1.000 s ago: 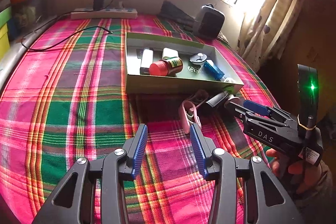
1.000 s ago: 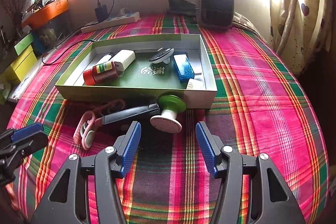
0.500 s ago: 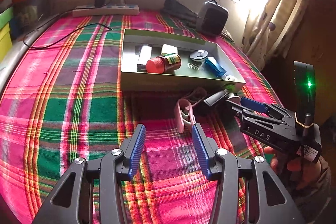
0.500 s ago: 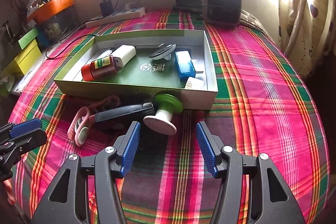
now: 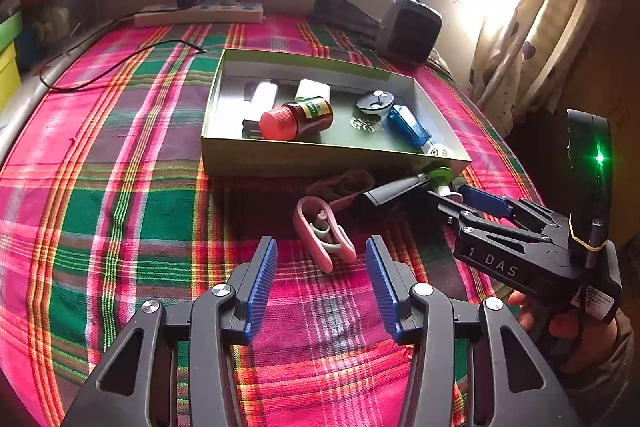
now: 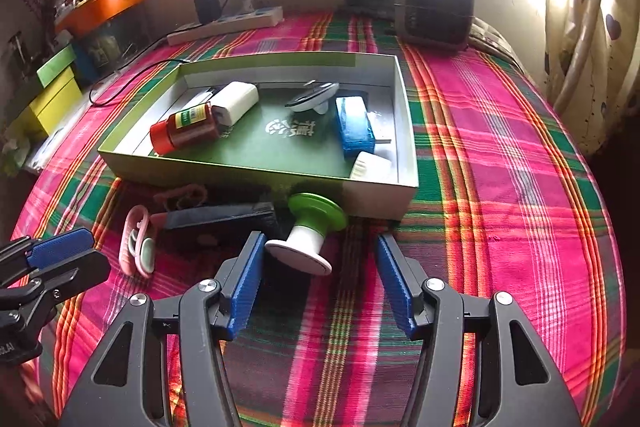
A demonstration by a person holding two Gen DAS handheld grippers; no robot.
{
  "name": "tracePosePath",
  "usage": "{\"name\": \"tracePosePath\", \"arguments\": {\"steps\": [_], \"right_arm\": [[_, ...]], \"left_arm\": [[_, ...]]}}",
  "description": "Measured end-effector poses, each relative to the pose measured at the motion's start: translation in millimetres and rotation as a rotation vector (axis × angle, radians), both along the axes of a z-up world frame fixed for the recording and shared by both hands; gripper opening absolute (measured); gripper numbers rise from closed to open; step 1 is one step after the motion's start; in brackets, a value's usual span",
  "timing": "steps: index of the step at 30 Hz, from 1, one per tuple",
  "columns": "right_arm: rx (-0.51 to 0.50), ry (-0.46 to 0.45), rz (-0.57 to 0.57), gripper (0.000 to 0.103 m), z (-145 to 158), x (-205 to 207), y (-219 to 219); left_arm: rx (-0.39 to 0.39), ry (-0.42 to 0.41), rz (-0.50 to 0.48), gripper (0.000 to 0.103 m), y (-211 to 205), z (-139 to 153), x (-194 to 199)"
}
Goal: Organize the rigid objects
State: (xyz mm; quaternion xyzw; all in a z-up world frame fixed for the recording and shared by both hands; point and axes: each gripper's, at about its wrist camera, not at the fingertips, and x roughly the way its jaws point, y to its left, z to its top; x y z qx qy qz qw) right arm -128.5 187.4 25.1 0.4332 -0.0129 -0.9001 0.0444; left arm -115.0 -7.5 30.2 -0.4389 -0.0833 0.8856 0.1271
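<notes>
A green box [image 5: 224, 151] [image 6: 404, 95] on the plaid cloth holds a red-capped bottle [image 5: 296, 117] [image 6: 184, 127], a white block [image 6: 236, 101], a blue case [image 5: 408, 125] [image 6: 354, 127] and a round dark item [image 5: 374, 101]. In front of it lie a pink clip [image 5: 324, 231] [image 6: 138, 247], a black bar [image 5: 394, 189] [image 6: 220, 219] and a green and white spool [image 6: 308, 235]. My left gripper [image 5: 322, 275] is open, just short of the pink clip. My right gripper [image 6: 320, 275] [image 5: 464, 199] is open, its left pad beside the spool's white end.
A power strip [image 5: 200, 15] with a charger and a loose black cable [image 5: 120, 55] lies at the back left. A dark speaker [image 6: 436, 7] stands at the back right. Curtains hang at the right edge, coloured boxes [image 6: 56, 95] at the left.
Both grippers have moved forward toward the loose items. The pink clip and the spool now sit closer to the fingertips. Both stay open.
</notes>
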Motion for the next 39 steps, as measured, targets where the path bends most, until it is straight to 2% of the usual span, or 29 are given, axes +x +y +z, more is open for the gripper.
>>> {"name": "tracePosePath", "arguments": {"steps": [6, 23, 39], "right_arm": [[0.009, 0.004, -0.019, 0.057, 2.2, 0.2, 9.7], [0.009, -0.014, -0.057, 0.057, -3.3, -7.7, 31.6], [0.015, -0.004, -0.099, 0.056, -4.8, -7.0, 40.6]], "left_arm": [[-0.03, -0.014, -0.015, 0.046, 12.2, -2.7, -8.4], [-0.14, -0.043, 0.029, 0.047, 20.1, -16.8, -26.1], [-0.161, -0.031, 0.055, 0.047, 8.0, -17.2, -28.2]]}}
